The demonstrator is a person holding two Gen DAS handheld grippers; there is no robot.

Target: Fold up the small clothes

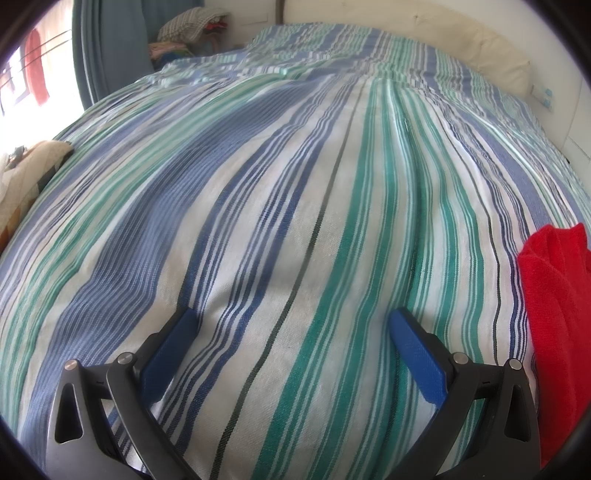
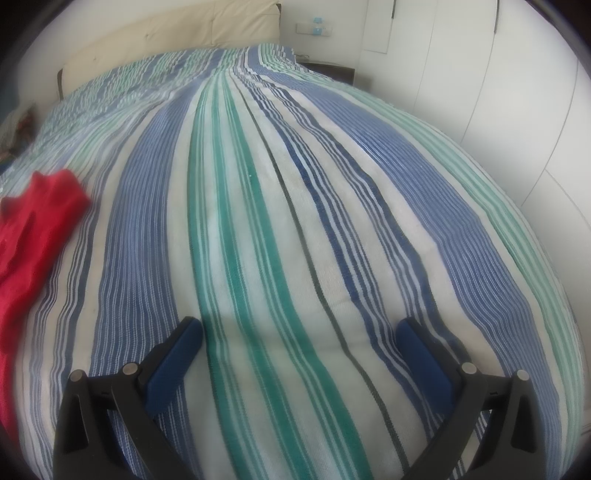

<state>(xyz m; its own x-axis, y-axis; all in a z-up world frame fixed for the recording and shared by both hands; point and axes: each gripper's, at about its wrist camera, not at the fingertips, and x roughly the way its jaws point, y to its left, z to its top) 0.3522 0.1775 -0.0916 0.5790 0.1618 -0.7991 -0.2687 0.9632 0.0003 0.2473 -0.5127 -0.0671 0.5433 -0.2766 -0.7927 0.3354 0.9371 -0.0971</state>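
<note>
Lying rumpled on the striped bedspread (image 1: 258, 221), a red garment (image 1: 554, 306) is seen between both grippers. The left gripper (image 1: 291, 325) and right gripper (image 2: 299, 332) are held above the bed, jaws spread wide, nothing gripped.

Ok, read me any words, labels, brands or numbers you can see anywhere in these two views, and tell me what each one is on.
No text can be read in either view.
Wall plates: small blue marks on them, too small and blurred to read.
Red garment: no label or print shows.
Striped bedspread: pattern only, no writing.
Left gripper and right gripper: no markings visible on the fingers.
</note>
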